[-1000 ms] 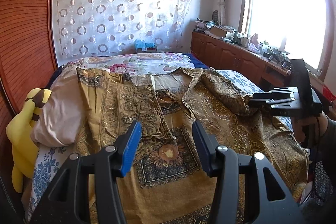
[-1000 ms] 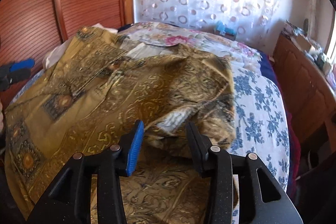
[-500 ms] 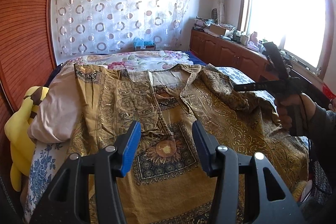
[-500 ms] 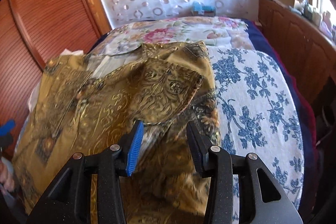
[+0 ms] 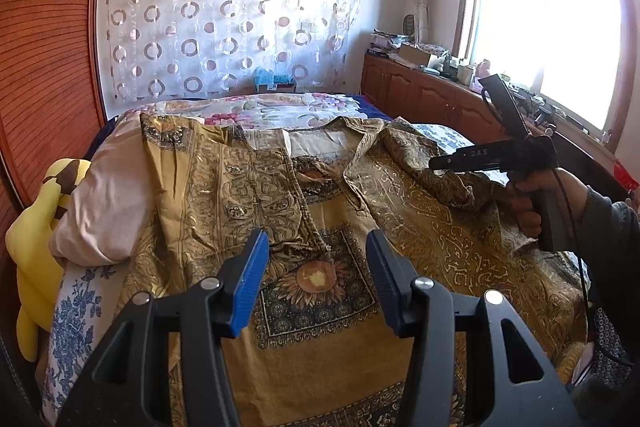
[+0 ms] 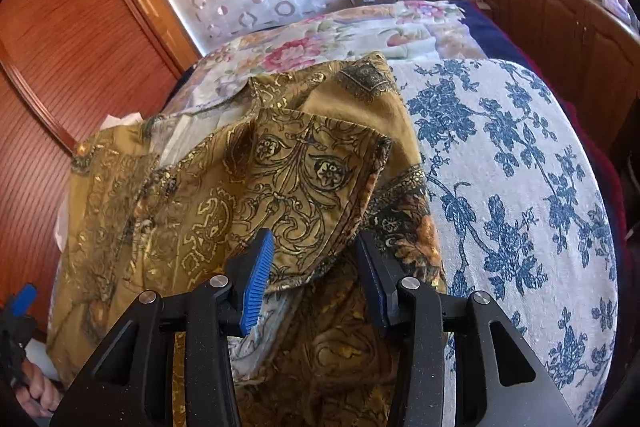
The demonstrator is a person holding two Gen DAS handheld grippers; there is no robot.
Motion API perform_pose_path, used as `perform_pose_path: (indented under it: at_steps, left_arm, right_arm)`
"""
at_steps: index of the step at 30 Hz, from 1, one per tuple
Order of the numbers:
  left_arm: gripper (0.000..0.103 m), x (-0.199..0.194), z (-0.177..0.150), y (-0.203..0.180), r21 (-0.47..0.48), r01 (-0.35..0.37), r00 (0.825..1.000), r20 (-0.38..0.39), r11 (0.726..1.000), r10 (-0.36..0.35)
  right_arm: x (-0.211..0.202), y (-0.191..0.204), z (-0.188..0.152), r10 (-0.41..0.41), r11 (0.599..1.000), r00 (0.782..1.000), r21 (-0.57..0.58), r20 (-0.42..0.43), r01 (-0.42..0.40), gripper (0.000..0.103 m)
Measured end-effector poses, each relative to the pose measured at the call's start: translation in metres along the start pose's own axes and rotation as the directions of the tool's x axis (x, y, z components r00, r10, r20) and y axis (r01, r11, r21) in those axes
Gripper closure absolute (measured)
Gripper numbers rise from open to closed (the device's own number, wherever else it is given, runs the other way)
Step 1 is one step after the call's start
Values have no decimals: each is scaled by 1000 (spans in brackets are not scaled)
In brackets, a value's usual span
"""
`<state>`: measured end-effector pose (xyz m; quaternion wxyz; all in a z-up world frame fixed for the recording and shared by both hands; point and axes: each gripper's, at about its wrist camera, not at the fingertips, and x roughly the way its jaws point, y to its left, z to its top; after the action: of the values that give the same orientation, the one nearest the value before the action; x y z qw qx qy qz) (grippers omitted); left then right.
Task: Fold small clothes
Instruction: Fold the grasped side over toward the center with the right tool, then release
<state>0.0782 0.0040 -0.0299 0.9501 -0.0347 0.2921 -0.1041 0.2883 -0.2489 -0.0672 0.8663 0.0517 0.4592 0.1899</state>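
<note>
The gold patterned garment (image 5: 320,227) lies spread across the bed (image 6: 520,155), its front opening facing up. The left tool (image 5: 316,275) hovers above the garment's lower middle, jaws wide apart and holding nothing. The right tool (image 6: 314,267) is at the garment's right side, jaws wide apart, with a folded-over sleeve (image 6: 304,179) lying between its fingers, ungripped.

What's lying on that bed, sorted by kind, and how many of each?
Gold patterned shirt: 1
Pink pillow: 1
Yellow plush toy: 1
Blue-flowered bed cover: 1
Pink-flowered quilt: 1
Total: 5
</note>
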Motion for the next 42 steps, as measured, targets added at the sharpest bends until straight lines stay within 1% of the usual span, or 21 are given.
perform_pose_path:
  at_steps: [1,3,4,5,8,12,14,17,21,23,24,25,26,28,31,33,36,38,42]
  left_arm:
    - [53,0,0,0,0,0,1000,1,1000,0]
    - [53,0,0,0,0,0,1000,0,1000,0]
    - [53,0,0,0,1,0,1000,1,1000,0]
    - [53,0,-1,0,1,-1,1000,1,1000,1]
    - [53,-1,-1,0,-5,0,1000,4,1000,0]
    - [53,-2,-4,3,-10,-5,1000,6,1000,5]
    - [53,-3,-4,5,-14,-5,1000,8,1000,5]
    - [53,-5,-5,8,-23,-7,1000,11,1000,8]
    - [53,-6,-2,10,-27,-9,1000,11,1000,9]
    - [53,-6,-2,10,-27,-9,1000,11,1000,9]
    - [53,-6,-2,10,-28,-8,1000,12,1000,9]
    - [53,-6,-2,11,-28,-8,1000,11,1000,9]
    - [53,-6,-2,11,-28,-9,1000,11,1000,9]
    - [53,-6,-2,11,-27,-8,1000,12,1000,9]
    - [53,-6,-1,11,-27,-8,1000,14,1000,8]
    - [53,-6,-1,12,-26,-8,1000,12,1000,8]
    - [53,-7,-1,11,-22,-7,1000,10,1000,7]
    - [53,-6,-1,10,-17,-8,1000,8,1000,8]
    - [53,-6,-1,9,-21,-8,1000,5,1000,8]
  right_arm:
    - [1,1,0,-8,1000,1000,-10,-2,8,68]
    - [2,6,1,-29,999,1000,-40,-8,29,87]
    - [2,11,1,-31,997,999,-67,-12,30,92]
    - [2,16,1,-34,995,999,-91,-8,33,96]
    - [-4,29,3,-32,990,999,-135,13,33,97]
    - [-16,58,8,5,978,999,-211,53,6,99]
    - [-17,74,11,23,971,998,-240,57,-9,99]
    - [-19,97,13,69,962,996,-267,52,-53,99]
    - [-25,118,13,115,949,992,-301,50,-95,99]
    - [-28,125,12,127,943,991,-316,42,-107,97]
    - [-30,127,11,123,940,991,-326,45,-102,85]
    - [-34,128,10,126,936,991,-337,52,-101,77]
    - [-37,127,9,133,934,989,-342,58,-106,67]
    - [-46,122,7,130,934,988,-345,84,-93,66]
    - [-50,107,6,60,943,991,-334,122,-16,60]
    - [-45,91,5,1,952,993,-304,117,35,59]
    - [-30,65,0,-67,960,995,-267,78,85,60]
    - [-17,51,-3,-75,969,996,-235,41,82,60]
    - [-7,36,-8,-29,982,1000,-187,-3,28,60]
